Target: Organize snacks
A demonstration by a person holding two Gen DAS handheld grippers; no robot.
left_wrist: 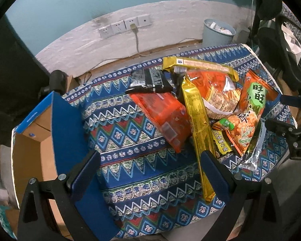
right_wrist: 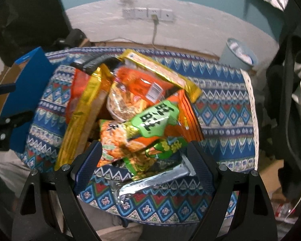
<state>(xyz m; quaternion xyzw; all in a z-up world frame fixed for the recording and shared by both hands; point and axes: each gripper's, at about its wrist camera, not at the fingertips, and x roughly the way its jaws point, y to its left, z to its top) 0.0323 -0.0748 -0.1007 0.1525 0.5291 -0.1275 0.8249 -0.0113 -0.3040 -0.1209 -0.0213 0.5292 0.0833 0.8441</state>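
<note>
A pile of snack packets lies on a table with a patterned blue cloth [left_wrist: 142, 140]. It holds a black packet [left_wrist: 148, 81], an orange packet [left_wrist: 166, 118], a long gold packet [left_wrist: 200, 134], a large gold-edged biscuit bag [left_wrist: 216, 86] and an orange-green bag [left_wrist: 248, 116]. My left gripper [left_wrist: 150, 172] is open over bare cloth, its right finger beside the long gold packet. My right gripper [right_wrist: 144, 160] is open, its fingers on either side of the orange-green bag [right_wrist: 142, 132] and its silver end [right_wrist: 154, 180].
An open cardboard box with blue flaps [left_wrist: 56, 124] stands at the table's left edge; it also shows in the right wrist view [right_wrist: 28, 92]. A grey-blue waste bin [left_wrist: 218, 32] stands on the floor behind. Wall sockets [left_wrist: 124, 26] with a cable are on the wall. A chair [left_wrist: 281, 40] is at right.
</note>
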